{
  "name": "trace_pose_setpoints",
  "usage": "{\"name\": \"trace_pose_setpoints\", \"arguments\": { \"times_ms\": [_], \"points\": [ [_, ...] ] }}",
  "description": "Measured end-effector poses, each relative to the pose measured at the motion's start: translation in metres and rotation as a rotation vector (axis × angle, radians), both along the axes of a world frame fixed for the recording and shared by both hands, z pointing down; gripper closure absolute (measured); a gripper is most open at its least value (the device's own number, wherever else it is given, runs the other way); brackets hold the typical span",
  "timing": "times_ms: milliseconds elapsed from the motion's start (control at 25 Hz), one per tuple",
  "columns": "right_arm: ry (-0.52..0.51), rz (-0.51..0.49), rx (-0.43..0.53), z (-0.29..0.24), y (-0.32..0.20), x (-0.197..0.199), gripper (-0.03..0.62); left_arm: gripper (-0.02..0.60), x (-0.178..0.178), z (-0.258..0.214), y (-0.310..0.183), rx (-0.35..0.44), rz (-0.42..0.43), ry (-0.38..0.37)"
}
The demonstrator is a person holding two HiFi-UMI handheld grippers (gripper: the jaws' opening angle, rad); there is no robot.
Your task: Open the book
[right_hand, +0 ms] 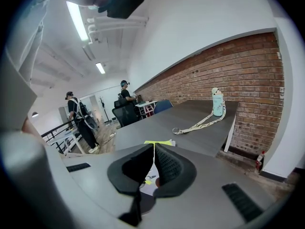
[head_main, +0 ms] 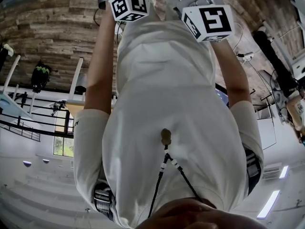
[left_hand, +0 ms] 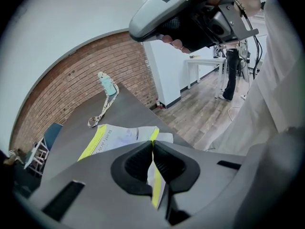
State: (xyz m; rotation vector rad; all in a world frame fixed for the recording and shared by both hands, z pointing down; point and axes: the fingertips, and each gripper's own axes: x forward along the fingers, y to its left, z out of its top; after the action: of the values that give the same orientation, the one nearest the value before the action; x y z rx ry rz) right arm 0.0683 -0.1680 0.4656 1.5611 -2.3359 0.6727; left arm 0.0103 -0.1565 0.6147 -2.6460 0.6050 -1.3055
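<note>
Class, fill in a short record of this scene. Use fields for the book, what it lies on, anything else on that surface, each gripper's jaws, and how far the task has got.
book: thin, yellow-edged, lying flat near the table's edge
surface: grey table beside a brick wall
other items: teal bottle standing upright at the far end, its patterned strap trailing across the tabletop
left gripper: jaws together, nothing between them
right gripper: jaws together, nothing between them
task progress: neither gripper holds the book; opening not yet begun

White book (left_hand: pixel 125 138) edged yellow-green, dark grey table (left_hand: pixel 128 109), red brick wall (left_hand: pixel 81 78), pale teal bottle (left_hand: pixel 108 84), patterned strap (left_hand: pixel 102 109)
</note>
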Motion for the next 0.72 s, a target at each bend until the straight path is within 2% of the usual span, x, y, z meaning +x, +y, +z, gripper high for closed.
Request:
{"name": "trace_pose_setpoints", "arguments": {
  "times_ms": [720],
  "points": [
    [0.026, -0.044, 0.021, -0.015, 0.002, -0.031, 0.557, 0.555, -0.025, -0.030, -0.001, 0.008, -0.069, 0.109]
  ]
}}
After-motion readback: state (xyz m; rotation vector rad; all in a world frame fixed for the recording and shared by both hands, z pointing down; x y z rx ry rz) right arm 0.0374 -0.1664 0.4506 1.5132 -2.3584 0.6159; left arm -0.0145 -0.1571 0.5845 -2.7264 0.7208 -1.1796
